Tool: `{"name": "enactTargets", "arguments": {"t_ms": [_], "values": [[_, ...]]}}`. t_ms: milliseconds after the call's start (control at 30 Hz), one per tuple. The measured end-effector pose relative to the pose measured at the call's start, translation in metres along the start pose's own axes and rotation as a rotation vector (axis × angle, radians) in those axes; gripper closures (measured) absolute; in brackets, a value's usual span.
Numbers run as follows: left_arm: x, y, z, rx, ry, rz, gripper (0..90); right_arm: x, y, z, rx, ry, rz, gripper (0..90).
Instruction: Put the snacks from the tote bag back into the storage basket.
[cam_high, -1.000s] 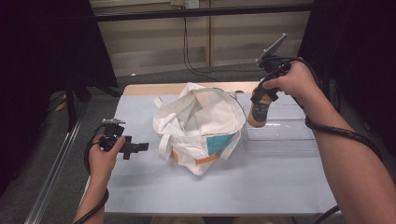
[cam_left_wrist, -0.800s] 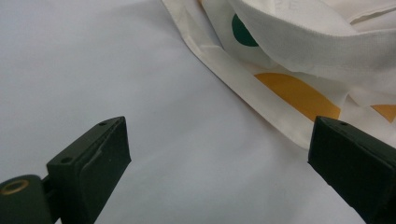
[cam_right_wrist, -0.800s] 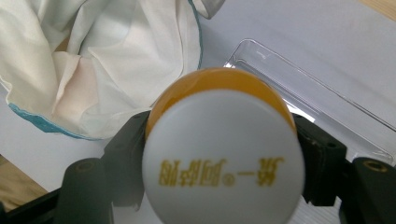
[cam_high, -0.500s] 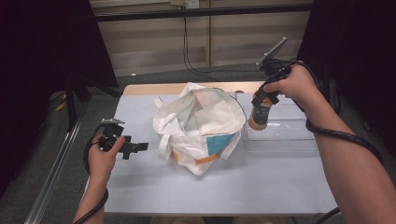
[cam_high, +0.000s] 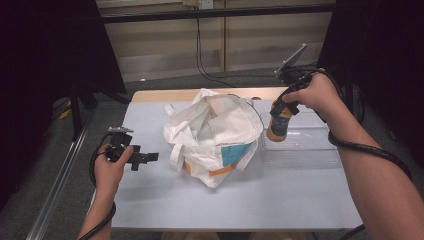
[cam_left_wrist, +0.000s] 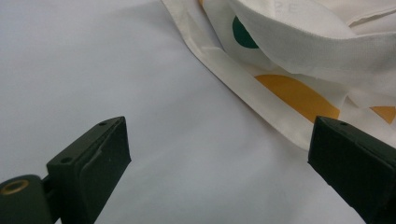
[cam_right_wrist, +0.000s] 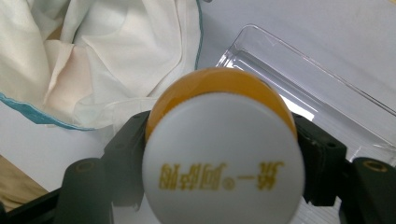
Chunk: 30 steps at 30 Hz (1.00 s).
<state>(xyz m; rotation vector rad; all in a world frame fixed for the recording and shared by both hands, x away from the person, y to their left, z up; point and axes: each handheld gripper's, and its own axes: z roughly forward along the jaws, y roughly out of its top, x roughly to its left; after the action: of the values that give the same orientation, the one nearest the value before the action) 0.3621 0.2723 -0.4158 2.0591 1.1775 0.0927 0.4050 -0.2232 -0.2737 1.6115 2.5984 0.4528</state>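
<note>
Orange bottle (cam_high: 278, 126), white cap toward the camera, clamped in the right tool (cam_high: 281, 111) between the cloth bag (cam_high: 215, 135) and the clear tray (cam_high: 305, 145); barely shifted since a second ago, so placement remains pending. Left tool (cam_high: 145, 158) wide, empty, on the table (cam_high: 250, 200).

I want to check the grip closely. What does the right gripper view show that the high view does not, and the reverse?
Right gripper view: the bottle's white cap with yellow print, clamped between black jaws.
High view: the person's hands, the left hand-held gripper resting open on the table.
Both: the orange bottle, the white cloth bag and the clear tray.
</note>
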Motion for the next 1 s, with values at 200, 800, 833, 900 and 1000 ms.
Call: {"name": "enactTargets", "arguments": {"t_ms": [200, 800, 833, 900, 1000], "values": [[-0.001, 0.000, 0.001, -0.005, -0.004, -0.003, 5.3, 0.000, -0.003, 0.001, 0.004, -0.001, -0.009, 30.4], [-0.002, 0.001, 0.002, 0.002, -0.004, 0.002, 5.3, 0.003, -0.010, 0.008, 0.010, 0.001, -0.020, 30.4], [-0.002, 0.000, 0.002, 0.004, -0.006, 0.002, 5.3, 0.003, -0.010, 0.008, 0.009, 0.004, -0.018, 30.4], [-0.001, 0.001, 0.002, 0.011, -0.006, 0.006, 5.3, 0.003, -0.011, 0.008, 0.015, -0.002, -0.020, 30.4], [-0.002, 0.001, 0.002, 0.004, -0.006, 0.004, 5.4, 0.004, -0.012, 0.009, 0.017, 0.005, -0.015, 30.4]]}}
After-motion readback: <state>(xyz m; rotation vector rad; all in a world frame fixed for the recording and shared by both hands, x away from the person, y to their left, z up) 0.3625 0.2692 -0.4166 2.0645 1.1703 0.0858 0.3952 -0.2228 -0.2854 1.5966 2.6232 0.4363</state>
